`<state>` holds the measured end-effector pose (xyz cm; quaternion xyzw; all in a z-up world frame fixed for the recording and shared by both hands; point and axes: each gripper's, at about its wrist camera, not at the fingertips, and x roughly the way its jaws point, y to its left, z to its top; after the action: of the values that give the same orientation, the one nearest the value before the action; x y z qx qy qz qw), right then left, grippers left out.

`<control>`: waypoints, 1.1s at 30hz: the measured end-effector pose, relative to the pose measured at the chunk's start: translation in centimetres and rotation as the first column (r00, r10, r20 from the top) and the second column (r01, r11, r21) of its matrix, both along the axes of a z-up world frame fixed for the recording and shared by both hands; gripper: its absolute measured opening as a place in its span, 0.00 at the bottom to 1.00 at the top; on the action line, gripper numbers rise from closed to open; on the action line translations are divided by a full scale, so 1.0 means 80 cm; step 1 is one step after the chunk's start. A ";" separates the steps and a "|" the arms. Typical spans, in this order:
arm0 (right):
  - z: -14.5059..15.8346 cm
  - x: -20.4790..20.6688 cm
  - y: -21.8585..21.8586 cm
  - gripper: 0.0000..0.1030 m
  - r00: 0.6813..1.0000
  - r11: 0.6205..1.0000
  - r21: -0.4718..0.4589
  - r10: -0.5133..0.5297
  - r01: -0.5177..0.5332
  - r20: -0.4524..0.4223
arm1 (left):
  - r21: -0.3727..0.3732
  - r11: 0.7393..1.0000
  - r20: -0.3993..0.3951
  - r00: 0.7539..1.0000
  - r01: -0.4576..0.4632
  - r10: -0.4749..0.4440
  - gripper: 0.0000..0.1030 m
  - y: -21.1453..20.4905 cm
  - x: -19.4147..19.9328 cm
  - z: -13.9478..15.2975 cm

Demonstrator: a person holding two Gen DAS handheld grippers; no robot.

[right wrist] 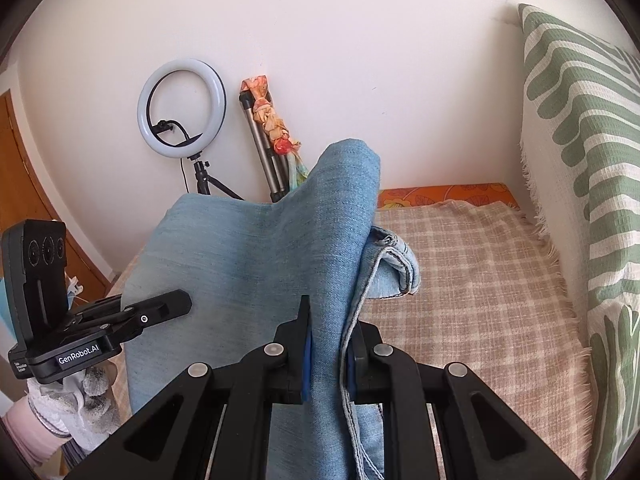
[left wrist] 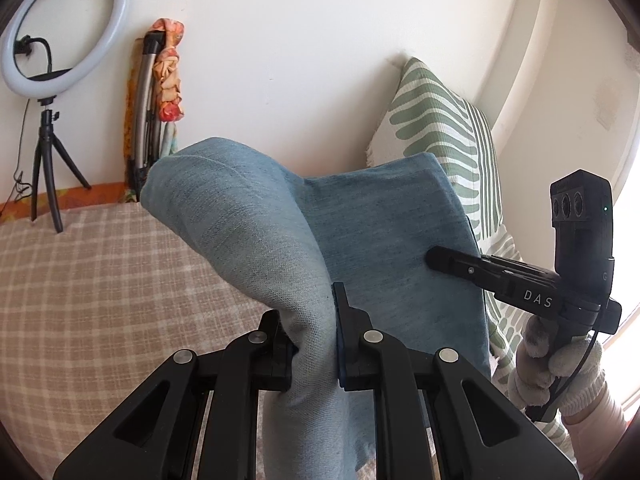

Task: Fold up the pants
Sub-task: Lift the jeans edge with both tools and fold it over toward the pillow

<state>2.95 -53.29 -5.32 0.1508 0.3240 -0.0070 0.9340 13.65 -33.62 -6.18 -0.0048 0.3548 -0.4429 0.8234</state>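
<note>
The pants (left wrist: 256, 216) are light blue denim with a visible woven grain, paler on the inside face, and they hang lifted above the bed (left wrist: 100, 280), draped in soft rounded folds between the two tools. The left gripper (left wrist: 314, 320) has its black fingers (left wrist: 344, 312) closed tight on a bunched vertical fold of the cloth, with blue pads just showing at the pinch. The right gripper (right wrist: 328, 340) is likewise clamped on a gathered fold, where a stitched seam and a frayed raw edge run down between its fingers (right wrist: 298, 332). A hemmed end with double stitching curls over to the right of that grip, hanging just above the bed cover.

The bed carries a beige and cream checked cover (right wrist: 480, 280) of coarse weave with a fringed border, and an orange floral sheet (right wrist: 440, 192) shows at its far edge against the wall. A large cushion (right wrist: 580, 140), waffle-textured in white with green leaf-like stripes, leans along the right side. The wall (right wrist: 340, 40) is plain off-white. At the far left corner stands a ring light (right wrist: 182, 108) on a small black tripod, and beside it a folded metal stand (right wrist: 264, 148) wrapped in a patterned orange scarf leans on the wall. A wooden door (right wrist: 24, 184) shows at the left edge.

The checked cover lies flat and open beneath and to the right of the denim, bounded by the cushion and the wall. Both hands wear pale knitted gloves (left wrist: 560, 364).
</note>
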 end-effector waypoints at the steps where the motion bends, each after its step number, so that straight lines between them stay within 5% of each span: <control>1: 0.002 0.007 -0.003 0.11 1.000 1.000 0.003 -0.004 0.004 0.004 | -0.001 1.000 0.000 1.000 0.002 -0.002 0.13 -0.003 0.007 0.001; 18: 0.024 0.136 -0.058 0.11 0.996 0.995 -0.038 -0.088 0.089 0.027 | -0.036 0.998 0.051 0.997 0.058 -0.056 0.13 -0.079 0.128 0.005; 33: -0.048 0.272 -0.155 0.10 0.996 0.996 -0.014 -0.089 0.089 -0.025 | 0.050 0.998 0.080 0.996 0.032 -0.036 0.13 -0.176 0.227 -0.054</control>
<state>24.70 -65.66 -9.18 0.1588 0.3288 -0.0527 0.9295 31.78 -47.68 -10.51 0.0392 0.3319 -0.4480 0.8292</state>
